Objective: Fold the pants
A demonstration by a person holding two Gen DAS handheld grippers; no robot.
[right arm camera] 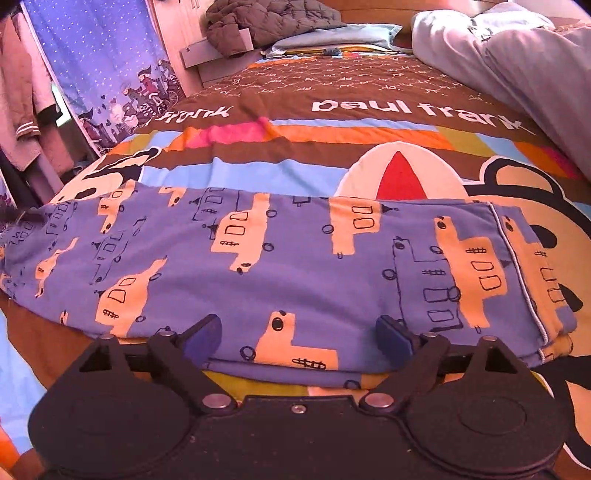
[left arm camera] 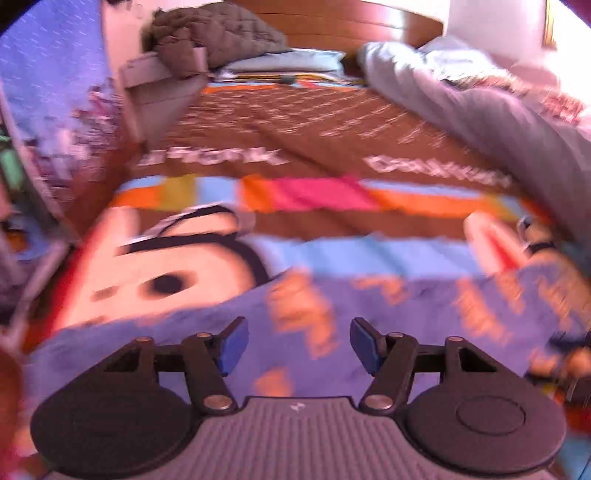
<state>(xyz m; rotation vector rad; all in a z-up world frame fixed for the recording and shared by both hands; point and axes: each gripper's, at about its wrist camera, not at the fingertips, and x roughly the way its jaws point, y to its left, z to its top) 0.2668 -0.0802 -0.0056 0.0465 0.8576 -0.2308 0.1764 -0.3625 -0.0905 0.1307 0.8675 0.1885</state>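
The pants (right arm camera: 303, 266) are blue with orange car prints and lie flat across the bedspread, folded lengthwise, with the waistband at the right. My right gripper (right arm camera: 297, 339) is open and empty, its blue pads just above the near edge of the pants. In the blurred left wrist view the pants (left arm camera: 388, 314) fill the foreground. My left gripper (left arm camera: 297, 345) is open and empty, hovering over the cloth.
The bed has a brown and striped cartoon bedspread (right arm camera: 332, 147). A grey duvet (right arm camera: 517, 66) is heaped along the right side. A brown quilted jacket (right arm camera: 266, 22) and pillows lie at the head. A blue curtain (right arm camera: 99, 66) and hanging clothes are at the left.
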